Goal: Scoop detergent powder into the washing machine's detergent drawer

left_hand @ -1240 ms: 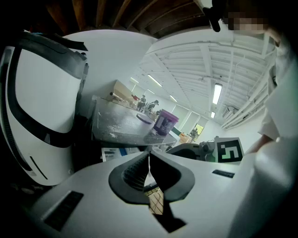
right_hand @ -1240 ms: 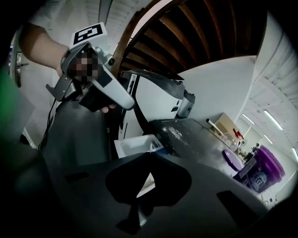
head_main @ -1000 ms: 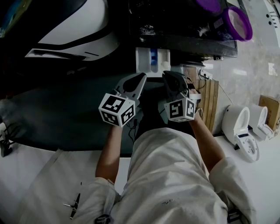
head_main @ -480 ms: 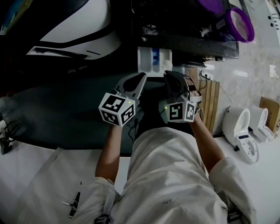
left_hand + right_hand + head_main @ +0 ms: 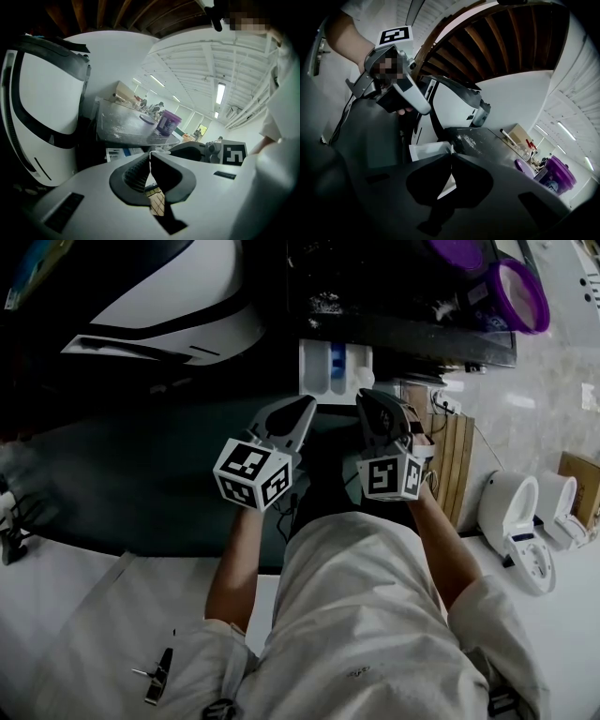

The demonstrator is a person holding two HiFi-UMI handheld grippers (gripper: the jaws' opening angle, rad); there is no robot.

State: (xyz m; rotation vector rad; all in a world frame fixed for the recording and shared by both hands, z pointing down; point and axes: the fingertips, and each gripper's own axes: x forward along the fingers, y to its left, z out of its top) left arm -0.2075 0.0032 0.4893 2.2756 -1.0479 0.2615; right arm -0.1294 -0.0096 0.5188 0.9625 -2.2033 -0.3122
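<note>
overhead, drawer (image 5: 317, 373) open — up close, left fingers (image 5: 133, 173) touch.

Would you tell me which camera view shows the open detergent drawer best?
The head view: it looks down into the detergent drawer, showing its compartments. The left gripper view catches only a sliver; the right gripper view shows one side, partly behind its jaws.

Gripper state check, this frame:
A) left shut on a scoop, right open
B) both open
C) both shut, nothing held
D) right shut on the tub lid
C: the left gripper and the right gripper each show their jaw tips meeting with nothing between them.
</note>
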